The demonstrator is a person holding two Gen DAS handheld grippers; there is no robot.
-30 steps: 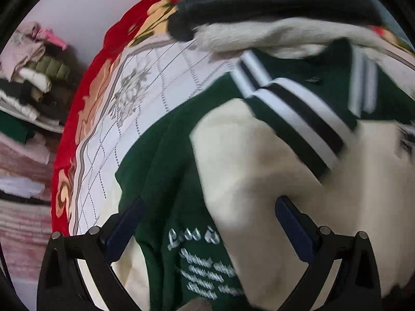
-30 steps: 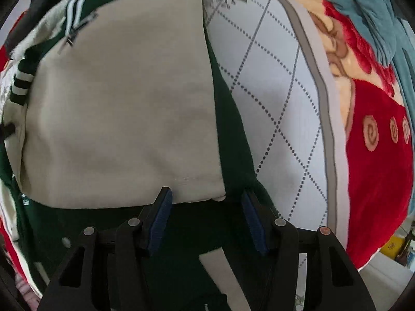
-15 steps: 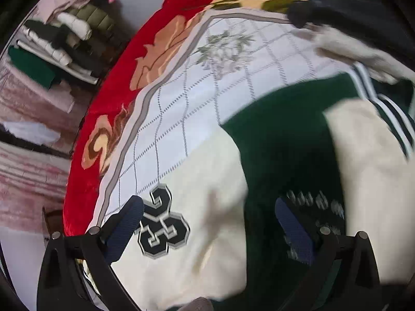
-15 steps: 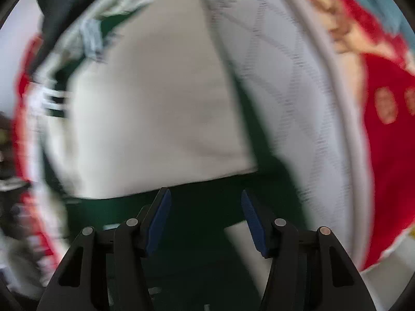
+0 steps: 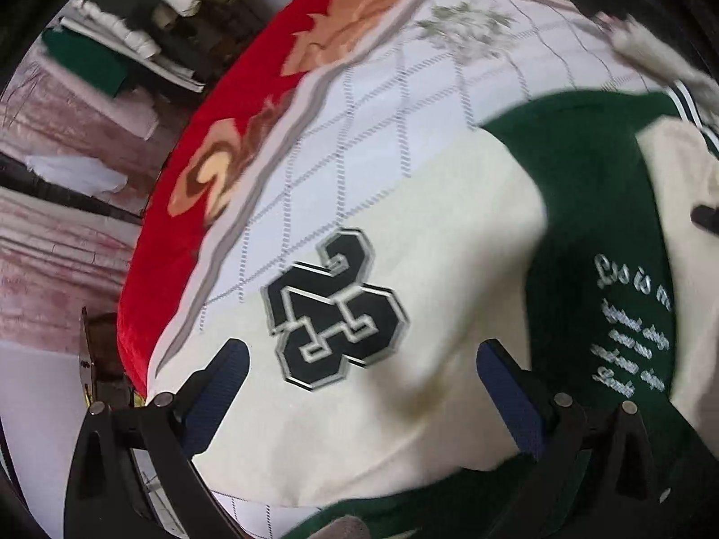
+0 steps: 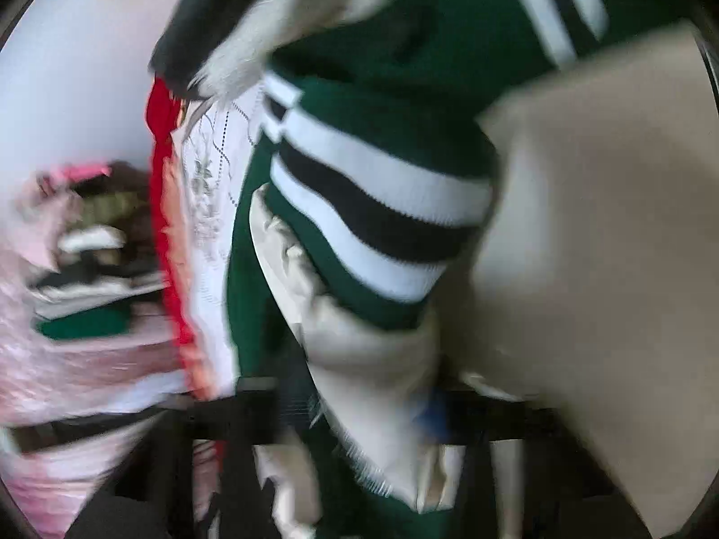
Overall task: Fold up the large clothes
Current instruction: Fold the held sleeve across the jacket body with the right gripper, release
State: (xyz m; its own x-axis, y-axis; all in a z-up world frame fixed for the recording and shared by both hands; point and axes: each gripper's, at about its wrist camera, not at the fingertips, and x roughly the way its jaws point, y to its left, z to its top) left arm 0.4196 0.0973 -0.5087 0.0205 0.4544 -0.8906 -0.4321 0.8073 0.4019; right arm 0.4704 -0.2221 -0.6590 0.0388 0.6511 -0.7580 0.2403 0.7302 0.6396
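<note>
A green and cream varsity jacket [image 5: 597, 206] lies spread on the bed. In the left wrist view its cream sleeve carries a black number patch [image 5: 335, 310], and white embroidered lettering [image 5: 633, 328] sits on the green body. My left gripper [image 5: 361, 350] hovers open just above that sleeve, nothing between its fingers. The right wrist view is blurred. There the green cuff with white and black stripes [image 6: 373, 220] bunches over cream cloth that runs down between the jaws. My right gripper [image 6: 346, 408] is closing on this cream cloth, one blue pad [image 6: 431, 408] pressed against it.
The bed has a white quilted cover [image 5: 382, 103] with a red flowered border [image 5: 215, 134]. Stacked folded clothes [image 5: 135, 36] fill shelves beyond the bed's left edge. A black and white furry garment [image 6: 323, 4] lies at the jacket's far end.
The left gripper slid from the green body across to the cream sleeve with the number patch, staying open. The right gripper swung from the jacket's hem to the striped cuff and closed on cloth.
</note>
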